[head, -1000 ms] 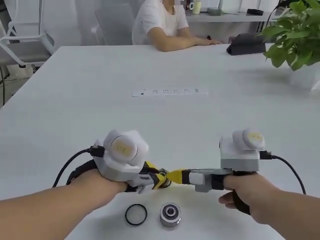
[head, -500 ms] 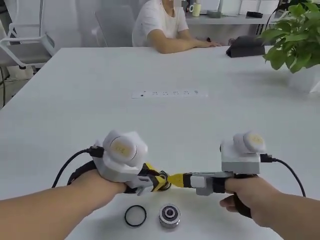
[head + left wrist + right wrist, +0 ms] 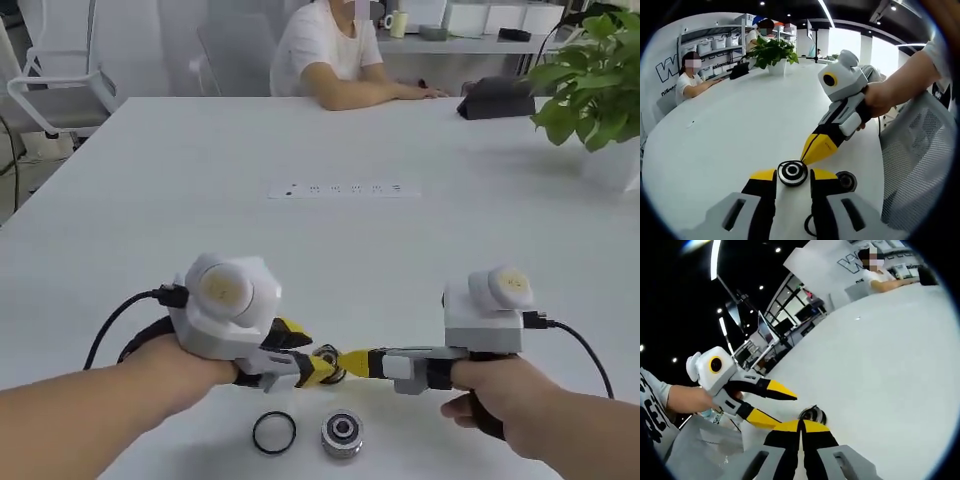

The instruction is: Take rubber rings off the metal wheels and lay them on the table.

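Observation:
My left gripper (image 3: 318, 366) is shut on a metal wheel (image 3: 792, 172) that carries a black rubber ring, and holds it just above the table. My right gripper (image 3: 347, 362) comes in from the right; its yellow tips are closed together at that wheel's rim (image 3: 809, 154). In the right gripper view the wheel (image 3: 813, 415) sits just past my shut tips (image 3: 801, 426). On the table below lie a loose rubber ring (image 3: 273, 432) and a bare metal wheel (image 3: 342, 432).
A power strip (image 3: 340, 189) lies mid-table. A person (image 3: 335, 55) sits at the far edge, with a dark pouch (image 3: 497, 98) and a potted plant (image 3: 592, 75) at the far right. A white chair (image 3: 60, 75) stands at the far left.
The left hand has shifted slightly left and up while both grippers stay together at the wheel. The ring and bare wheel on the table have not moved.

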Demonstrator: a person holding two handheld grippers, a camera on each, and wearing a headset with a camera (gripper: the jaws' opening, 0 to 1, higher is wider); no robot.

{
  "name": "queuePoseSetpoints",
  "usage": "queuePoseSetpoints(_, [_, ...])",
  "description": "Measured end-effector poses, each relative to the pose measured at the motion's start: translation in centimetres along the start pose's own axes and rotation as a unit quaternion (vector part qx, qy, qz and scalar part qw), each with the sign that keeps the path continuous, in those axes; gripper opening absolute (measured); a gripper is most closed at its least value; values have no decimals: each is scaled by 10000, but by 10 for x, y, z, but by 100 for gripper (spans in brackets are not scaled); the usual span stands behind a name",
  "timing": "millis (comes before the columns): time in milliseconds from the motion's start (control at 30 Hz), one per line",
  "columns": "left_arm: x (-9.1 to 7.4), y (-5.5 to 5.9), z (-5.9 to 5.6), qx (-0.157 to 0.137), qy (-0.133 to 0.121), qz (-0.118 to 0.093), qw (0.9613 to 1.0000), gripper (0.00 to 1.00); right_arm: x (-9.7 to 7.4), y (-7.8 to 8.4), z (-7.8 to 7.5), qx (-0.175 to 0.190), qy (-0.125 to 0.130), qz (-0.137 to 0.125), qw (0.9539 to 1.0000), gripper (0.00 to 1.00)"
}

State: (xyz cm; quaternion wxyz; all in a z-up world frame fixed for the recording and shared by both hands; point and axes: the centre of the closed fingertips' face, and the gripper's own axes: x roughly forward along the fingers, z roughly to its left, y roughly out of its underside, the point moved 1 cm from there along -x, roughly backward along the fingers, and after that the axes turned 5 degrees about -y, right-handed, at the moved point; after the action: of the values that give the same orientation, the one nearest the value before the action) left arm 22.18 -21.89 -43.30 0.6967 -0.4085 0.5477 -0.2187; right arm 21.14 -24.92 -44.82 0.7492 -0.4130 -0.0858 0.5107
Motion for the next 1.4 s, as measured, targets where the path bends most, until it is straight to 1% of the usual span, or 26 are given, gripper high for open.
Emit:
queuePoseSetpoints(133, [-12,1,3,-50,-8,-42,10000,27,0,0,3,-22,-33,12,10000,0])
queuePoseSetpoints(233, [-23,-1,5,-198,-50,-187,9996,31,0,0,4,-19,-90,15,10000,0])
queuePoseSetpoints(300, [-27,-1,6,-257,-50,-232,9994,33,0,-2,8,-7,-154,-27,9999,0])
queuePoseSetpoints(367, [-33,-1,6,-254,-55,-256,9993,33,0,-3,10,-8,-189,-41,9998,0])
queuePoseSetpoints(567, [-53,-1,1,-224,3,-396,9990,42,0,-3,18,-32,-303,-33,9995,0])
queuePoseSetpoints(667, [-61,0,0,-264,-12,-430,9987,44,0,-4,20,-28,-346,-35,9994,0])
queuePoseSetpoints(733, [-67,-1,-2,-283,-20,-474,9985,46,0,-4,22,-32,-365,-41,9993,0])
queuePoseSetpoints(833, [-76,-3,-5,-299,-4,-551,9980,51,0,-5,28,-36,-433,-46,9990,0])
queuePoseSetpoints(900, [-82,-4,-7,-299,-5,-597,9978,54,2,-4,33,-60,-503,7,9987,0])
queuePoseSetpoints(1100, [-95,-3,-9,-327,-28,-686,9971,58,10,9,46,-236,-687,340,9968,0])
queuePoseSetpoints(1233, [-104,-1,-12,-282,-68,-711,9971,63,15,14,54,-175,-847,471,9951,0])
queuePoseSetpoints(1400, [-111,2,-11,-384,-117,-772,9962,65,20,22,60,-221,-905,664,9934,0])
